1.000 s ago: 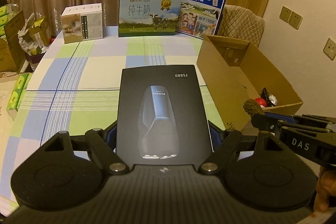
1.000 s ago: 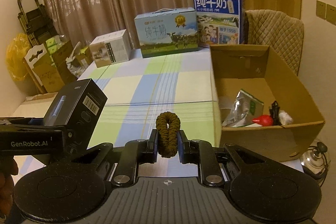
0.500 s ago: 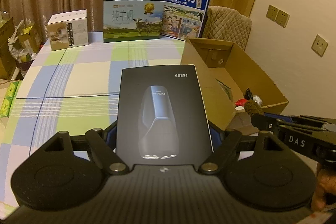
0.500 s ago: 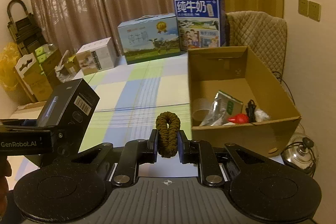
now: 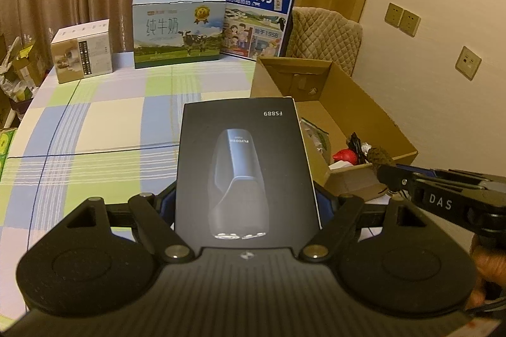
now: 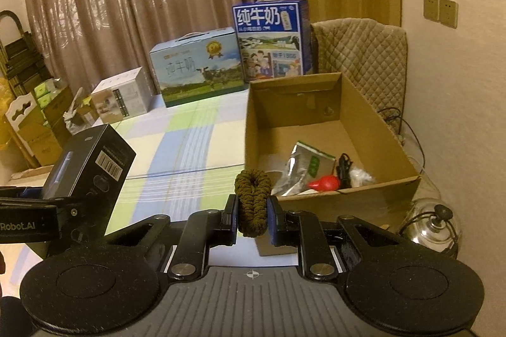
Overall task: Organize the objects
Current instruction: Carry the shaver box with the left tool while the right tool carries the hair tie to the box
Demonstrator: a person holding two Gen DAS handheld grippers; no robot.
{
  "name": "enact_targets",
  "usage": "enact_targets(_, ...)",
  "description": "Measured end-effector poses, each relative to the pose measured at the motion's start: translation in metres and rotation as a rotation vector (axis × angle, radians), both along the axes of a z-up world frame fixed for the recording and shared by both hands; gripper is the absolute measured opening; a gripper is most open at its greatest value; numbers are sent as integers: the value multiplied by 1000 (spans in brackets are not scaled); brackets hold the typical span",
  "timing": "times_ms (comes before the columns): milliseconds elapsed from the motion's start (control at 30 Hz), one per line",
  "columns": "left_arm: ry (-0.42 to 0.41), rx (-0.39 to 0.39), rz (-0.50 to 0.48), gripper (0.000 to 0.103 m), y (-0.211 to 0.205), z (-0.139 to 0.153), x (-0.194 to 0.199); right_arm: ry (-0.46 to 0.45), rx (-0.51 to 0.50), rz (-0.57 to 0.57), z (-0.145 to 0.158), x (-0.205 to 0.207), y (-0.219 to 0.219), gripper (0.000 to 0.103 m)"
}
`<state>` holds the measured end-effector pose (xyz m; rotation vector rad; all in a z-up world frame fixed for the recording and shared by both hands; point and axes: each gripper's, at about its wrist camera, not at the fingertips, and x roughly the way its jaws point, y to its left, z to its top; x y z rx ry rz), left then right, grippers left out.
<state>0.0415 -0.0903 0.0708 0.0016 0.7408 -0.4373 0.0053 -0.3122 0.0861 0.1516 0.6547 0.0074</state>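
Dim warm indoor light, fisheye-bent edges, slightly soft.

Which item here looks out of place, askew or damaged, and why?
Nothing is spilled or broken. The silver pouch in the carton is crumpled and lies tilted among loose bits. A glass pot lid sits oddly beside the carton.

The right claw [image 6: 252,215] grips a braided rope [image 6: 252,202] (olive-brown) near the cardboard box [image 6: 373,115].
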Motion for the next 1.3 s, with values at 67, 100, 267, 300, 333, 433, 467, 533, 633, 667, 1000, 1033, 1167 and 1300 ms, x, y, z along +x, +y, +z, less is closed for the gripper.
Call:
enact_targets(67, 0, 1, -7, 77, -4, 0, 0, -1, 1, -10, 0, -1, -4, 15)
enact_targets(100, 0, 2, -11, 77, -6, 0, 0, -2, 1, -14, 1, -1, -6, 15)
enact_targets(267, -1, 3, -33, 77, -18, 2, 0, -4, 1, -36, 1, -2, -18, 15)
enact_targets(300, -1, 3, -37, 77, -20, 2, 0, -3, 1, -40, 1, -2, -21, 15)
enact_targets(333, -2, 2, -42, 77, -23, 2, 1, -3, 1, -43, 2, -3, -23, 15)
enact_targets(433, 0, -1, -55, 77, -31, 4, 2, -1, -3, -55, 2, -4, -30, 15)
enact_targets(467, 0, -1, -61, 77, -34, 4, 3, -1, -4, -58, 2, -4, -32, 15)
enact_targets(533, 0, -3, -70, 77, -41, 5, 3, -3, -4, -68, 3, -5, -37, 15)
enact_targets(633, 2, -7, -84, 77, -49, 5, 5, -4, -6, -83, 3, -6, -46, 15)
enact_targets(667, 3, -8, -89, 77, -53, 6, 6, -4, -5, -88, 3, -6, -49, 15)
enact_targets(1000, 15, -22, -126, 77, -83, 8, 15, -7, -8, -113, 4, 2, -73, 15)
enact_targets(1033, 15, -23, -128, 77, -87, 9, 18, -8, -8, -114, 4, 4, -75, 15)
enact_targets(1167, 12, -27, -129, 77, -99, 11, 29, -15, -13, -117, 6, 12, -86, 15)
enact_targets(1300, 8, -31, -131, 77, -114, 13, 44, -22, -22, -113, 9, 25, -96, 15)
